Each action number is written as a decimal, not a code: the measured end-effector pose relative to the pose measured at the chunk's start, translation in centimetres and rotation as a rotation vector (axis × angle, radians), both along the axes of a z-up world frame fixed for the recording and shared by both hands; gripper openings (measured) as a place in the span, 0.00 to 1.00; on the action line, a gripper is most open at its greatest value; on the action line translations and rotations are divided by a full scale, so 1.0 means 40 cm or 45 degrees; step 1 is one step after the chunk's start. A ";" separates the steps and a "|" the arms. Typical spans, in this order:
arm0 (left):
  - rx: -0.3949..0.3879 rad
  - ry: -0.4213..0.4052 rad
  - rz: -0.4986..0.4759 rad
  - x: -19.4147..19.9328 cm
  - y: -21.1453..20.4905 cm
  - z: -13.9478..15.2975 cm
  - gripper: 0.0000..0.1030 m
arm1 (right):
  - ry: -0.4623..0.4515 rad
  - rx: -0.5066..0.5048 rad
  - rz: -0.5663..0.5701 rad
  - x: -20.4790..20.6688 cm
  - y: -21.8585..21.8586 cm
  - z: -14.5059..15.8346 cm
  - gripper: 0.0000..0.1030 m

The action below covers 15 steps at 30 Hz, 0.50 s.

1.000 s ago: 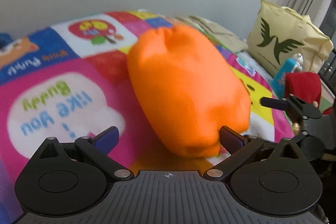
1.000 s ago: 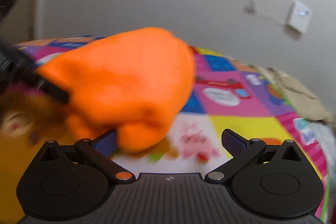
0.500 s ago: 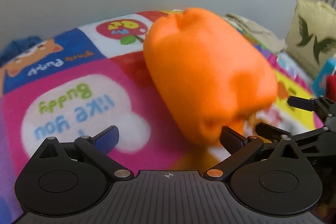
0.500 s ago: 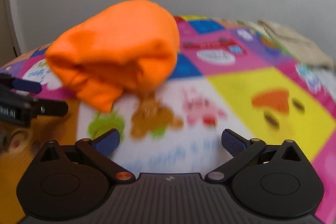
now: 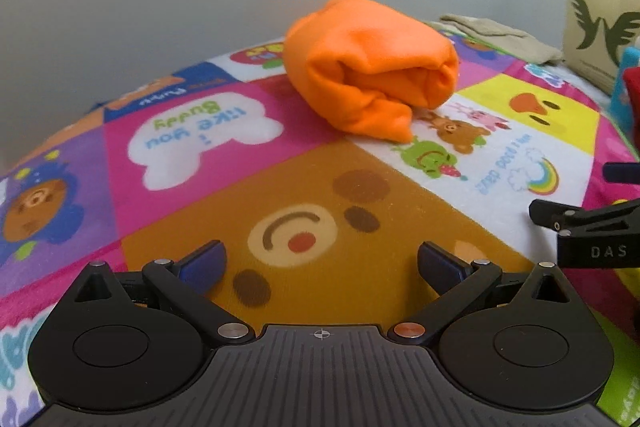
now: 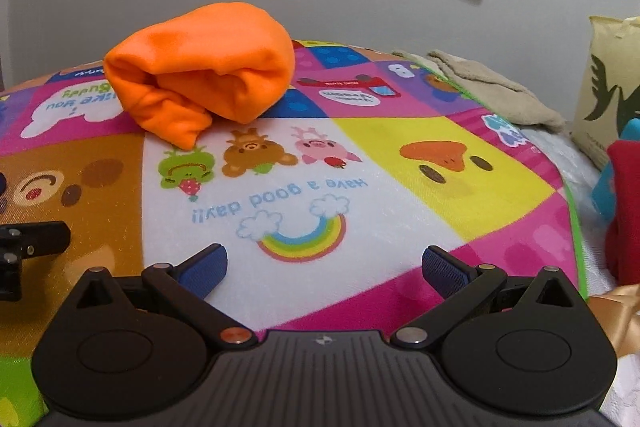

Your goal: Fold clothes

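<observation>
A folded orange garment (image 5: 372,67) (image 6: 204,67) lies as a thick bundle on the colourful cartoon blanket (image 5: 200,163) (image 6: 440,203), towards the far side near the wall. My left gripper (image 5: 322,263) is open and holds nothing, well back from the bundle over the brown bear patch. My right gripper (image 6: 324,267) is open too, above the rainbow print, with the bundle ahead and to its left. The tip of the right gripper shows at the right edge of the left wrist view, and the left one at the left edge of the right wrist view.
A beige cloth (image 6: 488,87) (image 5: 500,35) lies at the blanket's far right edge. A cream bag with a green bird print (image 5: 600,19) (image 6: 608,87) stands at the right, with red (image 6: 624,211) and blue items beside it. A grey wall rises behind.
Both grippers have pulled back from the orange bundle, which now rests alone on the blanket. Earlier it was close in front of the fingers.
</observation>
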<state>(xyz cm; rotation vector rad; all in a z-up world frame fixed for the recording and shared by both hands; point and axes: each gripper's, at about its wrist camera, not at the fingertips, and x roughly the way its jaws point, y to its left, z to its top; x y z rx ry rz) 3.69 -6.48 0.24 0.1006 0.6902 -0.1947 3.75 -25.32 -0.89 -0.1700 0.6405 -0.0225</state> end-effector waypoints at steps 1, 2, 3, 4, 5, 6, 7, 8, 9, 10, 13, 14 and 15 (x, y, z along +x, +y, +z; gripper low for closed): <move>-0.011 0.005 0.007 0.005 0.002 0.000 1.00 | 0.008 0.030 0.001 0.003 -0.008 0.001 1.00; -0.021 0.008 0.016 0.009 0.005 -0.001 1.00 | 0.024 0.078 0.000 0.007 -0.022 0.001 1.00; -0.019 0.007 0.020 0.009 0.004 -0.001 1.00 | 0.041 0.136 -0.002 0.012 -0.038 0.000 1.00; -0.014 0.006 0.023 0.009 0.003 -0.002 1.00 | 0.051 0.192 -0.003 0.015 -0.054 -0.001 1.00; -0.011 0.004 0.024 0.006 0.001 -0.002 1.00 | 0.059 0.242 -0.004 0.017 -0.068 -0.001 1.00; -0.012 0.004 0.025 0.004 0.001 -0.002 1.00 | 0.055 0.248 -0.003 0.015 -0.069 -0.001 1.00; -0.015 0.005 0.025 0.003 0.002 -0.003 1.00 | 0.057 0.225 -0.004 0.015 -0.061 -0.001 1.00; -0.013 0.006 0.025 0.002 0.001 -0.004 1.00 | 0.059 0.202 -0.004 0.016 -0.054 -0.001 1.00; -0.006 0.005 0.025 0.001 0.000 -0.005 1.00 | 0.061 0.183 -0.005 0.016 -0.048 -0.001 1.00; -0.003 0.004 0.025 0.000 0.001 -0.005 1.00 | 0.064 0.191 -0.004 0.016 -0.049 -0.002 1.00; -0.011 0.006 0.025 0.001 0.007 -0.008 1.00 | 0.065 0.214 -0.002 0.016 -0.056 -0.002 1.00; -0.007 0.005 0.025 0.000 0.006 -0.009 1.00 | 0.065 0.212 -0.002 0.015 -0.056 -0.002 1.00; -0.007 0.005 0.025 0.000 0.008 -0.010 1.00 | 0.066 0.210 -0.001 0.015 -0.055 -0.002 1.00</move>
